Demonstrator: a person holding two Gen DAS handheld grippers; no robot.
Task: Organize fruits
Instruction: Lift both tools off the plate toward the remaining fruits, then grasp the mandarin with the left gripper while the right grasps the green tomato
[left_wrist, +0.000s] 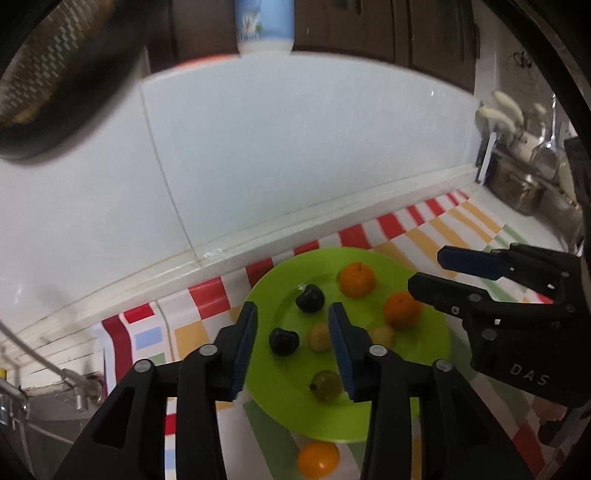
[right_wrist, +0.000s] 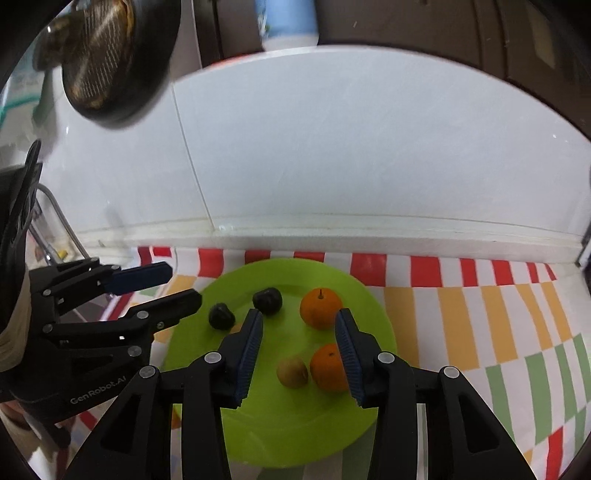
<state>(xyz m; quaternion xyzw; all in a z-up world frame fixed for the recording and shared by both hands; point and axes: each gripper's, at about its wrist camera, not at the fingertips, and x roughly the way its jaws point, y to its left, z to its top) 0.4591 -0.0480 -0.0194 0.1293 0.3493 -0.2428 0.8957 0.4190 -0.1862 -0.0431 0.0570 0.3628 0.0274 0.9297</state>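
Far left in the left wrist view there was a sink (left_wrist: 44, 410) with a tap, then the striped cloth (left_wrist: 147, 332) running along the white tiled wall (left_wrist: 295, 147). A dark pan (left_wrist: 48, 85) hung up top on the left, and a blue-and-white tub (left_wrist: 265, 26) sat on a ledge above the tiles.

The left gripper (left_wrist: 292, 347) hovered over the green plate (left_wrist: 273, 387) with its jaws spread wide and nothing between them. On the plate, going left to right: two dark fruits (left_wrist: 283, 341) (left_wrist: 310, 298), a greenish fruit (left_wrist: 325, 386) near the front edge, a pale yellow fruit (left_wrist: 319, 336), another yellow one (left_wrist: 384, 335) half hidden behind the finger, and two oranges (left_wrist: 357, 280) (left_wrist: 402, 309). One more orange fruit (left_wrist: 317, 459) lay off the plate on the cloth, just beside its front rim.

The right gripper (left_wrist: 424, 271) came in from the right side, over the plate's right edge, also parted and empty. From its own camera it hung above the plate with the near orange (right_wrist: 328, 367) and the yellow fruit (right_wrist: 292, 371) touching each other between its fingers, no contact with them that I could see. Jars and a metal pot (left_wrist: 517, 186) were crowded in the far right corner.
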